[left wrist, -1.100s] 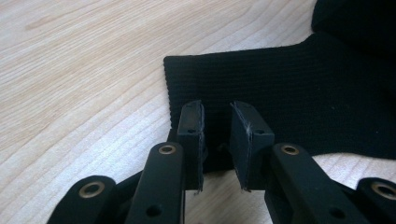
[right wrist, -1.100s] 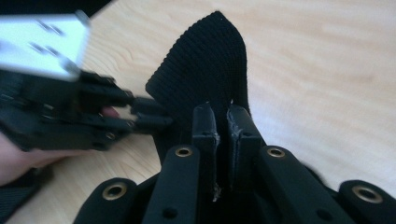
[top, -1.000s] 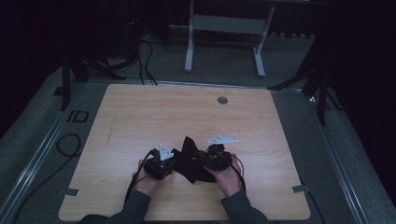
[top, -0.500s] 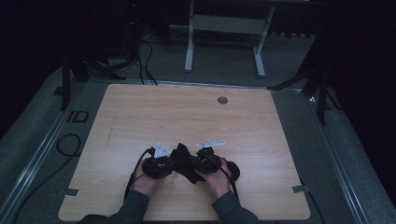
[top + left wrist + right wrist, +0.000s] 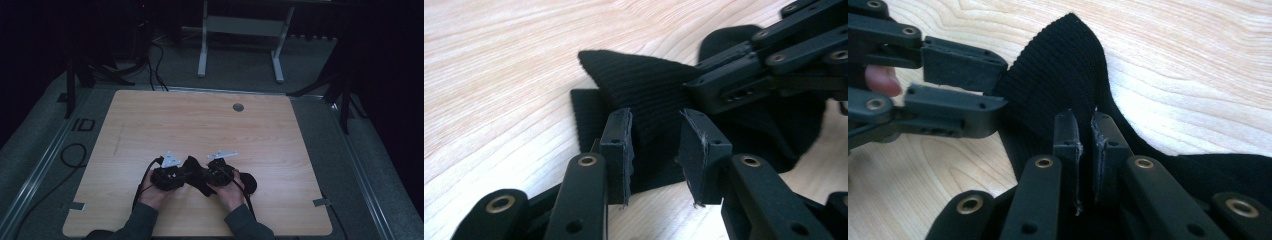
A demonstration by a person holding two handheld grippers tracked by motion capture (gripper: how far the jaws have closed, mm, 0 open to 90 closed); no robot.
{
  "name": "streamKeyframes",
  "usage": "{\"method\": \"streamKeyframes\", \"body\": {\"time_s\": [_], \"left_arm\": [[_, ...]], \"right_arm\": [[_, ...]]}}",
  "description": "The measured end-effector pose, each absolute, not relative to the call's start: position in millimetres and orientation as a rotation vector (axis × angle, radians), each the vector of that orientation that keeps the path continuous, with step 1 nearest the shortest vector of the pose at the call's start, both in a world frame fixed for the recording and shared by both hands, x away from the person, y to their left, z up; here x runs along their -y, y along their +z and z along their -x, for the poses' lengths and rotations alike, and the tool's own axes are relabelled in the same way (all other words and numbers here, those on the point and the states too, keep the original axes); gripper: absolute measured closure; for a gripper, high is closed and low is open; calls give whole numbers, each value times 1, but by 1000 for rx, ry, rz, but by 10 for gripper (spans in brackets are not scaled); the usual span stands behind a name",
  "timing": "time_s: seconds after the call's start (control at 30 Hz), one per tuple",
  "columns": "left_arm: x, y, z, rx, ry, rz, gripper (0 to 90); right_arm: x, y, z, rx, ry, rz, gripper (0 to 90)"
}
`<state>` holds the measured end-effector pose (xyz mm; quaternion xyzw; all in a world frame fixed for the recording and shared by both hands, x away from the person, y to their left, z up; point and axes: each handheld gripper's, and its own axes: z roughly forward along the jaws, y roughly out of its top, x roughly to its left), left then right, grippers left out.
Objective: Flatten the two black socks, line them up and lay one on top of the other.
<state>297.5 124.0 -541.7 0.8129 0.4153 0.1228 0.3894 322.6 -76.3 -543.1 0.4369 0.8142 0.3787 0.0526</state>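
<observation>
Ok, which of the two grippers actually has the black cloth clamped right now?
The right gripper: its jaws are pinched shut on the black knit cloth. The left gripper has just been opening, jaws apart around it.

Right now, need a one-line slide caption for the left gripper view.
Left gripper, jaws just opened, straddles a raised fold of black knit cloth on the wooden table.

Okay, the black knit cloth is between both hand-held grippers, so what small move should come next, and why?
Probably draw the left hand-held gripper back off the cloth. Its jaws have just been opening and stand apart around a raised fold without pressing it, while the right hand-held gripper is shut on the cloth, so it seems to be letting go while the right one keeps hold.
</observation>
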Motion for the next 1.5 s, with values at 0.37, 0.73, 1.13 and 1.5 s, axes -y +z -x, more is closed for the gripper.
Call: {"method": "streamKeyframes", "body": {"time_s": [0.37, 0.73, 1.13, 1.5], "left_arm": [[-123, -551, -302, -1133, 354, -2117, 881], [-122, -552, -302, -1139, 357, -2138, 900], [-128, -546, -304, -1158, 350, -2069, 835], [-124, -547, -307, -1222, 338, -2001, 627]], "right_arm": [[71, -548, -322, -2536, 1143, -1293, 798], [99, -508, -306, -2475, 1325, -1186, 611], [178, -525, -295, -2370, 1049, -1346, 686], [174, -552, -297, -2403, 974, -1331, 729]]}}
